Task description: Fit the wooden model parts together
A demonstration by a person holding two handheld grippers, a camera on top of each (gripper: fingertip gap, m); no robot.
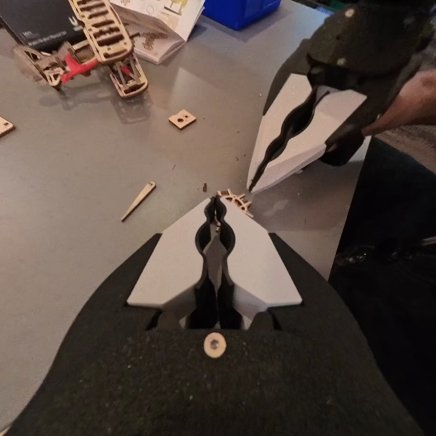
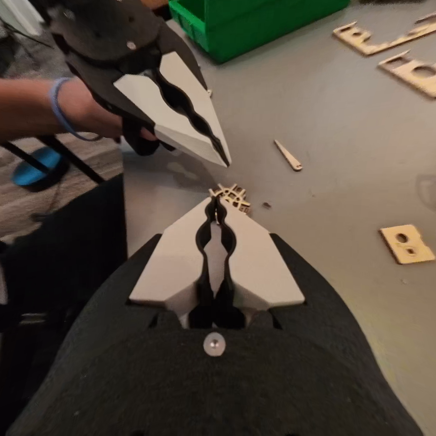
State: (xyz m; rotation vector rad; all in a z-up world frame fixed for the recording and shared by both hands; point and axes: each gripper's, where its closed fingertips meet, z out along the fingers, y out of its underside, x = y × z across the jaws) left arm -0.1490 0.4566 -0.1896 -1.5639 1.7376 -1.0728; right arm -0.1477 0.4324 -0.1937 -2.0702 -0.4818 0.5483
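A small wooden lattice piece (image 1: 237, 203) (image 2: 233, 199) lies on the grey table (image 1: 94, 165) between the two grippers. My left gripper (image 1: 215, 199) is shut, its tips just above the piece's near end. In the right wrist view it (image 2: 227, 165) hovers clear of the piece. My right gripper (image 2: 215, 200) is shut with its tips at the piece's edge. In the left wrist view its tip (image 1: 250, 188) meets the piece's far corner; I cannot tell whether it pinches it. A part-built wooden model (image 1: 99, 47) with a red band stands far left.
A wooden spike (image 1: 139, 200) (image 2: 287, 155) and a square plate with holes (image 1: 182, 119) (image 2: 405, 244) lie loose. A booklet (image 1: 162, 28), black box (image 1: 40, 21), blue bin (image 1: 240, 11), green bin (image 2: 247, 26) and cut-out wooden sheets (image 2: 410, 73) sit farther off. The table edge (image 2: 123, 212) is close. Both grippers' tips are close together, under 4 cm apart. From either gripper's tips it is about 20 centimetres to the part-built wooden model (image 1: 99, 47).
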